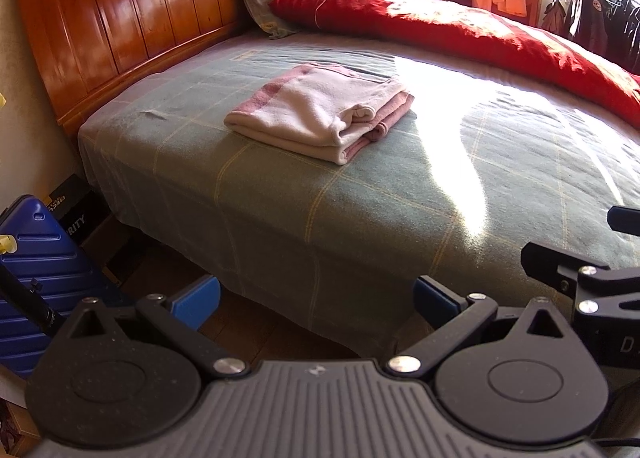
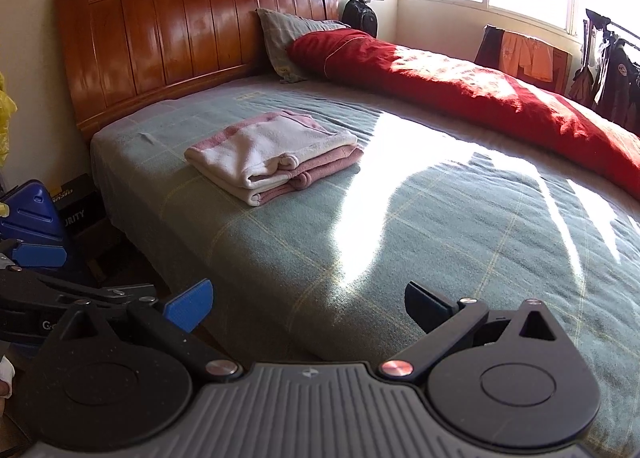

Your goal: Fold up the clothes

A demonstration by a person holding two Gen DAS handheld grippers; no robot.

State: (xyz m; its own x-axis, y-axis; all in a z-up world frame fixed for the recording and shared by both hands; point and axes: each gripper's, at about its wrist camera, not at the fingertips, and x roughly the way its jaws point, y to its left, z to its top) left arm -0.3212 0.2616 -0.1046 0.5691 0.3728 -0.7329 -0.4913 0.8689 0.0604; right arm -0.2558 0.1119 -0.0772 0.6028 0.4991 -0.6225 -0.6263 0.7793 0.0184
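Both grippers hung level off the near edge of the bed [image 1: 280, 217], the left gripper [image 1: 316, 300] and right gripper [image 2: 308, 306] side by side, fingers spread wide and gripping nothing. Farther off, the folded pink-and-white garment [image 1: 320, 113] lay on the green bedspread, toward the wooden headboard [image 1: 132, 21].

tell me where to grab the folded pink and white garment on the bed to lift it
Probably grip the folded garment at its near rolled edge, where the layers stack thick. Come in low from the bed's near side, the open left gripper and right gripper closing on separate ends.
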